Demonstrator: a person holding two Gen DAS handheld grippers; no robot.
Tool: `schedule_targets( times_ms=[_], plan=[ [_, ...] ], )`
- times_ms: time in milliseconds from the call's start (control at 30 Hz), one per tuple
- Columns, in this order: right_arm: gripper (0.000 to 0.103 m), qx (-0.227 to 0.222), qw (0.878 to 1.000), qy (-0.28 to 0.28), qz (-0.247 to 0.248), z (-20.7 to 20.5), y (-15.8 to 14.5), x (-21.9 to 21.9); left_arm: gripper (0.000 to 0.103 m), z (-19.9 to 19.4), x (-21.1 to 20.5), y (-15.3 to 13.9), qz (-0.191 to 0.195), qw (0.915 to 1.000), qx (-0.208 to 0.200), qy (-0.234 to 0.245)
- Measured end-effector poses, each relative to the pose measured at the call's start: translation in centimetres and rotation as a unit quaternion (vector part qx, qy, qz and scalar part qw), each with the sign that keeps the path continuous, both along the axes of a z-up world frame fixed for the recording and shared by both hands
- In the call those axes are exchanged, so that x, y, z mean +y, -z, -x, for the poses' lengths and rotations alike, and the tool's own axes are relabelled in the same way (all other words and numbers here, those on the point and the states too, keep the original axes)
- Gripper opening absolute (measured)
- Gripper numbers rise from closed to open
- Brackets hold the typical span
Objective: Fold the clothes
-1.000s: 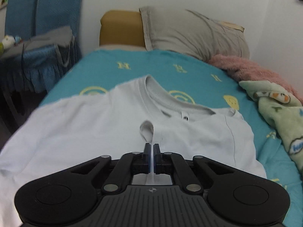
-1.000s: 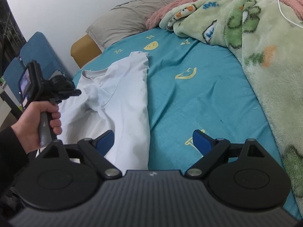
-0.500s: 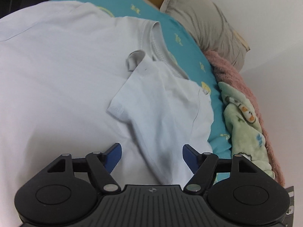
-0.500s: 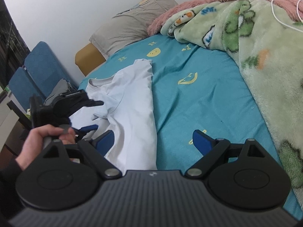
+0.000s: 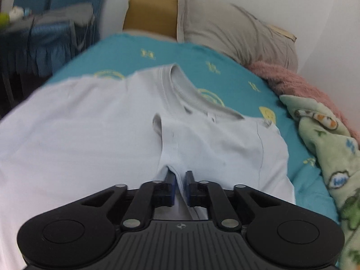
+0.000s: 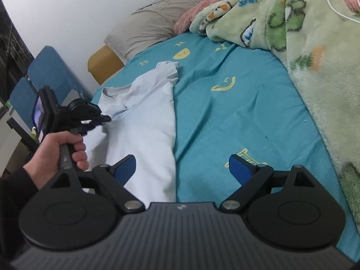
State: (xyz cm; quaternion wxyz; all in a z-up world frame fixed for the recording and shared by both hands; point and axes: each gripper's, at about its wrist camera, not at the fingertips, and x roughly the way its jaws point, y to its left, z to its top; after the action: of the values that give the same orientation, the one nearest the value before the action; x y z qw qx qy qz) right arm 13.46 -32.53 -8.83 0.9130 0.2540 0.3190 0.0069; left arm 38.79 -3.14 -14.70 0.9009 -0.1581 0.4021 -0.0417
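we see the white t-shirt (image 5: 90, 135) lying on the teal bedsheet (image 6: 236, 117), on the side of the sheet away from the green blanket (image 6: 315, 45). its long axis runs up the bed, and its collar (image 5: 180, 85) points toward the grey pillow (image 5: 225, 31) at the head end. one sleeve is folded in over the chest, its hem lying toward the collar.

the left gripper (image 5: 179, 185) sits over the middle of the shirt, on the side of the collar farther from the pillow. its jaws are narrow and closing, with a raised ridge of the folded sleeve's fabric between the blue pads (image 5: 172, 180); we cannot tell whether the pads already press on it. in the right wrist view the same gripper (image 6: 105, 119), carried by a hand (image 6: 58, 153) in a dark sleeve, reaches the shirt just below the collar.

the right gripper (image 6: 182, 168) stands wide apart, with nothing held. it hangs over the shirt's lower end, far from the pillow: the shirt's straight side edge passes between its fingers, one finger above the cloth and the other above bare sheet.
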Motion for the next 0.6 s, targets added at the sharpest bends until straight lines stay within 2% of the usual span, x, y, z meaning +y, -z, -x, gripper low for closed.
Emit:
schedule_targets(
  times_ms=[67,133,300,467,600],
  plan=[
    [0.091,-0.002,1.000,-0.003,0.004,0.0,-0.1,0.1,0.046,2.1,0.9,-0.5,0.027,0.9995,0.010,0.009],
    [0.091,-0.006,1.000,-0.005,0.009,0.0,-0.3,0.3,0.055,5.4,1.7,-1.4,0.052,0.9982,0.014,0.027],
    [0.091,-0.019,1.000,-0.004,0.009,0.8,-1.3,0.2,0.057,16.7,4.0,-2.3,0.129,0.9876,0.057,0.070],
    [0.091,-0.032,0.999,-0.009,0.016,2.3,-2.6,0.5,0.056,26.9,5.3,-0.6,0.206,0.9681,0.116,0.084],
    [0.091,-0.043,0.999,-0.018,0.016,4.4,-4.2,0.9,0.054,31.2,5.6,0.3,0.194,0.9677,0.134,0.089]
  ],
)
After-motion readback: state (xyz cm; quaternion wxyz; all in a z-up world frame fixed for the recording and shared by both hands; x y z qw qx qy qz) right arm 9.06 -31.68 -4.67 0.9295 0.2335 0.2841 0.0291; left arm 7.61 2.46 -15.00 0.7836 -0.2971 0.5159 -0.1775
